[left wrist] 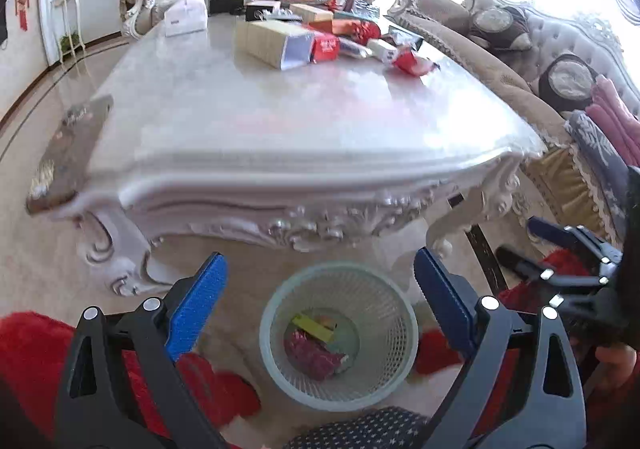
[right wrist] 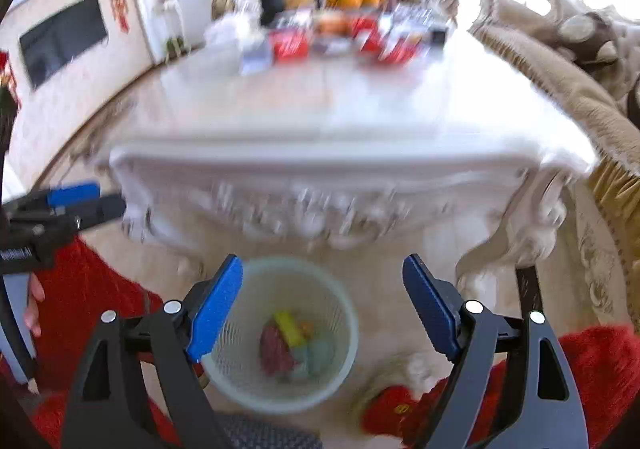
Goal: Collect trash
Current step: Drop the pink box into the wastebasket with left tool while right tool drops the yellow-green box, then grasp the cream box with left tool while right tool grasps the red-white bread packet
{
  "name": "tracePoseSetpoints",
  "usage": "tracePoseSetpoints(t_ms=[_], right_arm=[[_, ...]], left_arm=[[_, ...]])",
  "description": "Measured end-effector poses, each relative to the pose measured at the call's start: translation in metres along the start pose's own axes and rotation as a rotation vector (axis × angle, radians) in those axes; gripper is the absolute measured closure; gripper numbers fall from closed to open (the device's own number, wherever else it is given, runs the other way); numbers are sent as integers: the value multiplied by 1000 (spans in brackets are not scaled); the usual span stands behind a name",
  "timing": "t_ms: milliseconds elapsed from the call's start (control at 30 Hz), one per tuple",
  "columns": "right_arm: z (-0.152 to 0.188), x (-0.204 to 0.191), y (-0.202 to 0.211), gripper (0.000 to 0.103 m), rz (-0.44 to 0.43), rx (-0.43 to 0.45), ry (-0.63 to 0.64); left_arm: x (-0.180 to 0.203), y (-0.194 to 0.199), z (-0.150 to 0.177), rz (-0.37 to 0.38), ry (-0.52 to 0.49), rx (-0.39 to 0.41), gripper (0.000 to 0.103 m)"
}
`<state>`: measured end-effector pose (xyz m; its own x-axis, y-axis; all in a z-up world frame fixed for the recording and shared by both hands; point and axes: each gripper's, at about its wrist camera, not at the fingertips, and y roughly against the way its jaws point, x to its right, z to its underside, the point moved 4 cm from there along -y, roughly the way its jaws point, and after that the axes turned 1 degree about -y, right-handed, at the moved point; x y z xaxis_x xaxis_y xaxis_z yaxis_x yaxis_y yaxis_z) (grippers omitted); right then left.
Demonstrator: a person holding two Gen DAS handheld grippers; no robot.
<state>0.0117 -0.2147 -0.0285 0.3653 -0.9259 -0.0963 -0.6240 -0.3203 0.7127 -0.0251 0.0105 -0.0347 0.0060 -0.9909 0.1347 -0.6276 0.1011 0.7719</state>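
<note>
— Where's the trash?

— In the mesh wastebasket (left wrist: 338,335) on the floor, in front of the white carved table (left wrist: 280,121): a dark red wrapper (left wrist: 310,355) and a yellow piece (left wrist: 314,327) lie at its bottom.

— And the grippers?

— The left gripper (left wrist: 320,313) hangs over the basket, jaws spread wide, nothing between them. The right gripper (right wrist: 322,307) likewise (its view is blurred), jaws apart and empty. More packets (left wrist: 408,63) lie across the tabletop.

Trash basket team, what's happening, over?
Left gripper open, empty. Right gripper open, empty. Wrappers in the basket. Nothing blocking it.
</note>
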Motion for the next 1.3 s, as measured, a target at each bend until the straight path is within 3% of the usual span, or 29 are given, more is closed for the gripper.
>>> tracePoseSetpoints(t_ms=[200,333,633,867,1033,1167,1300], right_arm=[[-66,35,-18,25,42,96,-60],[-103,49,-38,25,69,125,-41],[-170,65,-92,25,92,118,3],[-197,67,-128,25,86,99,74],[-199,66,-147,25,84,62,117],[-199,71,-157,25,87,33,114],[-199,73,-163,25,60,9,85]], left_arm=[[-20,-9,-75,-56,76,83,11],[-39,-36,-139,-87,190,118,11],[-41,-108,-221,-137,279,93,11],[-54,-158,-235,-152,332,29,11],[-67,-169,-235,-185,319,18,11],[-79,-168,-235,-159,325,19,11],[-88,-162,-234,-190,269,21,11]])
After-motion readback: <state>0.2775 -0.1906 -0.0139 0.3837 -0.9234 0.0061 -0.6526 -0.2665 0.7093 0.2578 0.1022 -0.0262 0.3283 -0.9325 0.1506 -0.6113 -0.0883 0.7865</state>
